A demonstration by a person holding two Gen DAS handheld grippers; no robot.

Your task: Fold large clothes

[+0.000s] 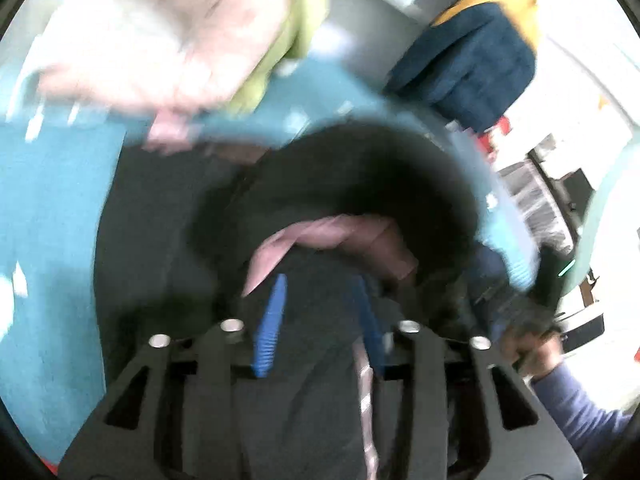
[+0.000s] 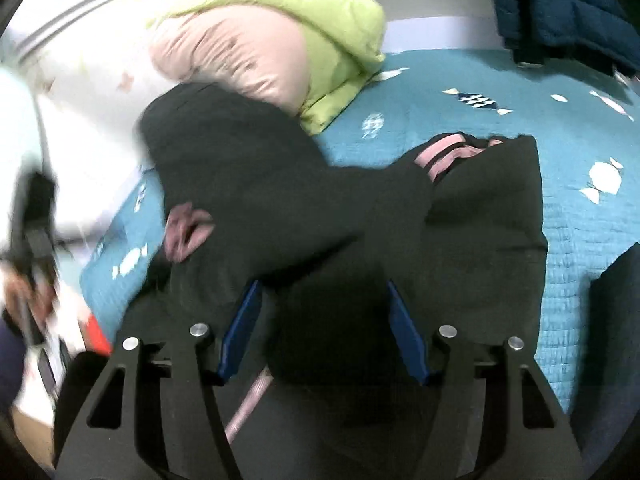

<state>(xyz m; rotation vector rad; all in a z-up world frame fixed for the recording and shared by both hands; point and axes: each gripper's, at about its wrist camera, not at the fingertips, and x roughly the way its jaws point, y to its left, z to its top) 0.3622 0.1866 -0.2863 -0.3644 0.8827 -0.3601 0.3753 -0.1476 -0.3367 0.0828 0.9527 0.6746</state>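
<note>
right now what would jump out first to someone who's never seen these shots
The black garment with pink trim dominates, sprawled over the teal bedspread and bunched between the blue fingers of the right gripper; the left gripper has the same dark cloth between its fingers. Behind it, a lime green and pale pink puffy bundle sits at the far side of the bed.

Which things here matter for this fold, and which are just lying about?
In the job:
black garment
left tongs
right tongs
teal bedspread

Lying about:
green and pink quilt
navy jacket
</note>
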